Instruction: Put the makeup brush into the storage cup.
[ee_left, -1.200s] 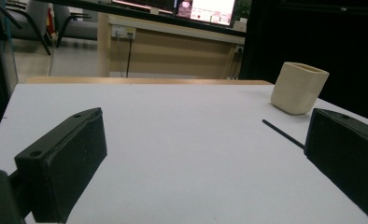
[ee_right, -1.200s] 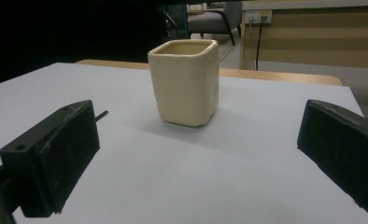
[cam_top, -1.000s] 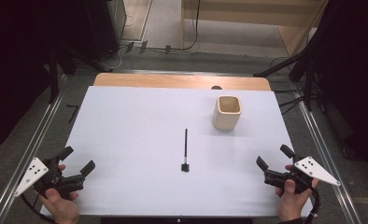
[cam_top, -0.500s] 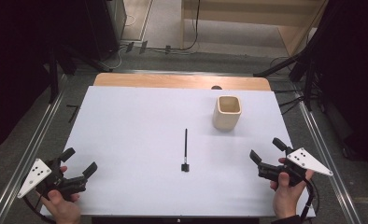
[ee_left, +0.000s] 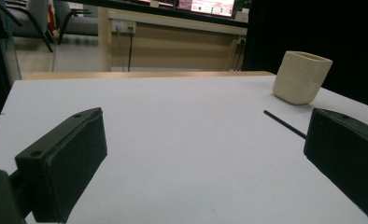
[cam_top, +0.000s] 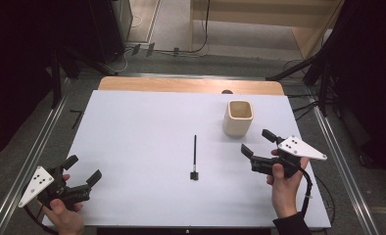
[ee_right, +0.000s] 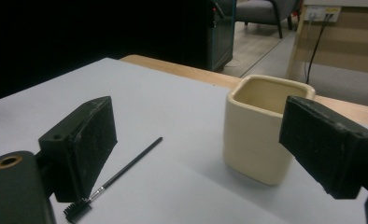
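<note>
A cream square cup (cam_top: 238,117) stands upright on the white table top (cam_top: 142,127), right of centre. A thin black brush (cam_top: 195,156) lies flat in the middle, its small head toward the near edge. My right gripper (cam_top: 256,142) hovers open just in front of and right of the cup, empty. In the right gripper view the cup (ee_right: 257,135) sits ahead between the jaws and the brush (ee_right: 121,172) lies at lower left. My left gripper (cam_top: 83,169) is open and empty at the near left corner. The left gripper view has the cup (ee_left: 301,77) and the brush handle (ee_left: 285,124) far off.
A wooden strip (cam_top: 191,84) runs along the table's far edge, with a small dark object (cam_top: 227,91) on it. Metal rails (cam_top: 39,142) flank both sides. Cables and dark stands (cam_top: 318,73) lie on the floor beyond the right side.
My right gripper has moved forward and to the left, from the near right edge up close to the cup. The left gripper has barely shifted. Cup and brush have not moved.
</note>
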Available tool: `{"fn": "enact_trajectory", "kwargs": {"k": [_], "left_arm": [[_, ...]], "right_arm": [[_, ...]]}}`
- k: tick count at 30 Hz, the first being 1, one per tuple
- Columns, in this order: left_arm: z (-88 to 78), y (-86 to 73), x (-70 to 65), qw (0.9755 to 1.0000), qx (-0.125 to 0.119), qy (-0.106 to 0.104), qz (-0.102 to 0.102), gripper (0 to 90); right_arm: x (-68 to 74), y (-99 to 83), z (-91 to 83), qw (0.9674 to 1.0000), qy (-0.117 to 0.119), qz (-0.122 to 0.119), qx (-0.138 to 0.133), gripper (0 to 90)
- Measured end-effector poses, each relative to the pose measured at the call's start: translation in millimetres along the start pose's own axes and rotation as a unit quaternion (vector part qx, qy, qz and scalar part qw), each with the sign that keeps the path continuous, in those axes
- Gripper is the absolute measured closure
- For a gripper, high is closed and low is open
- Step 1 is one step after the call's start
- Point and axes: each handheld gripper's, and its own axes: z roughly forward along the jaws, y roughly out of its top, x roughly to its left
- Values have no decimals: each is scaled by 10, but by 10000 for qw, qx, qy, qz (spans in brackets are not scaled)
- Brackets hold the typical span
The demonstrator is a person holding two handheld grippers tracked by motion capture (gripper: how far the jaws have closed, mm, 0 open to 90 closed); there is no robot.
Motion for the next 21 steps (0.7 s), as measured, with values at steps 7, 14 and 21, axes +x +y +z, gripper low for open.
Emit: {"fn": "enact_trajectory", "kwargs": {"k": [7,14,21], "left_arm": [[13,3,-13,10000,36,-20,53,0],[11,-12,-20,9999,51,-92,51,0],[9,-11,-15,9999,50,-114,16,0]], "right_arm": [[146,105,290,9985,263,-159,451,138],[263,150,613,9930,547,-243,1014,141],[357,161,848,9838,840,-327,1547,143]]}}
